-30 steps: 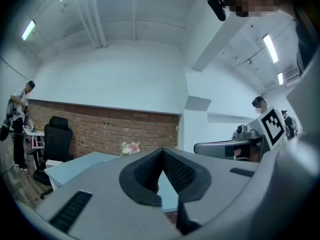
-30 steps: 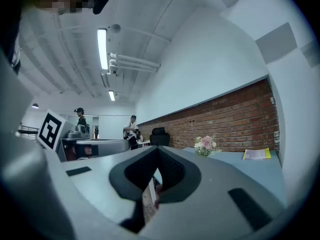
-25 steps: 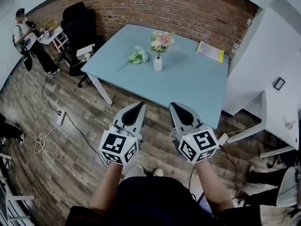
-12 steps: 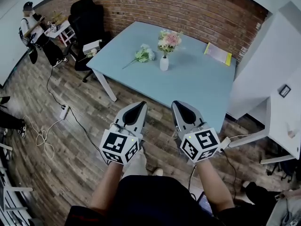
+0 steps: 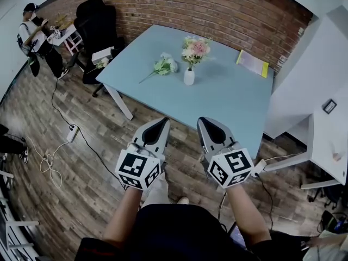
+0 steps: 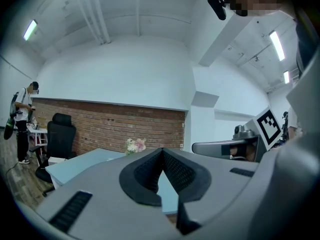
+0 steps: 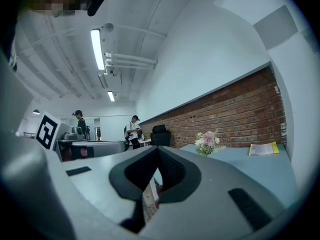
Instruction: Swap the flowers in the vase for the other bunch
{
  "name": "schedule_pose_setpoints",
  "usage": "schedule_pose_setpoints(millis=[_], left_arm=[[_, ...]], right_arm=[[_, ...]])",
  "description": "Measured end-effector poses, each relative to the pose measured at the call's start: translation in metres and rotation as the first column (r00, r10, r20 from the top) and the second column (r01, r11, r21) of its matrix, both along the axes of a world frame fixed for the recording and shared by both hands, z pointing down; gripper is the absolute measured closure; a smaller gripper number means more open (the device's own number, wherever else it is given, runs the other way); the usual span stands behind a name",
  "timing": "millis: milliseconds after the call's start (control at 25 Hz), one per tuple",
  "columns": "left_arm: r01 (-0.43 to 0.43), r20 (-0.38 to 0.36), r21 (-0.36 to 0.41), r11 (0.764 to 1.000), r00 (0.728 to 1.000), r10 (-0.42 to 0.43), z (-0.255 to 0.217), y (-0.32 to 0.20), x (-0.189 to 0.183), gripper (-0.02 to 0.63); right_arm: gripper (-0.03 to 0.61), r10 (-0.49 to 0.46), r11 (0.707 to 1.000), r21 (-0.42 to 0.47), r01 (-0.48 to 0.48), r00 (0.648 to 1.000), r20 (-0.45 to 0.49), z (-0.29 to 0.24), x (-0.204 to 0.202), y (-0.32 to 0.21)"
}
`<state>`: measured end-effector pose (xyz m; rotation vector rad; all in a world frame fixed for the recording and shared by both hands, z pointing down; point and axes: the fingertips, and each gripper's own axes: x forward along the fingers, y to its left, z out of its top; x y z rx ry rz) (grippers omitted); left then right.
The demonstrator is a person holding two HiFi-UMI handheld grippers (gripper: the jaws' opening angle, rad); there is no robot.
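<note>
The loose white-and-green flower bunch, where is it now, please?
In the head view, the bunch lies on the light-blue table, left of the white vase.

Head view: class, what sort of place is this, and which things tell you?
Probably an office or studio: a brick wall, a black office chair by the blue table, cables trailing over a wood floor.

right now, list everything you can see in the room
table: one, light blue, centre, by the brick wall
vase: one, white, mid-table, upright
flowers in vase: one bunch, pink and white
loose bunch: one, green and white, lying left of the vase
booklet: one, yellow, table's far right corner
office chair: one, black, left of the table
power strip: one, white, on the wood floor
bystander: one, white top, far left
left gripper: grey, shut, empty
right gripper: grey, shut, empty
</note>
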<state>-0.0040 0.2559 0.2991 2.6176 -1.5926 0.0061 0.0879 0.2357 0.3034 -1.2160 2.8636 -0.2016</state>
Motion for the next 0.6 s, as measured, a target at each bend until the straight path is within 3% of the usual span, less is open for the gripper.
schedule_pose_setpoints(millis=[600], left_arm=[[-0.019,-0.011,-0.025,1.000,1.000,0.018,0.004,-0.077,-0.034,0.611]], right_arm=[[0.566,0.016,1.000,-0.021,-0.016,1.000,-0.018,0.004,-0.035,-0.075]])
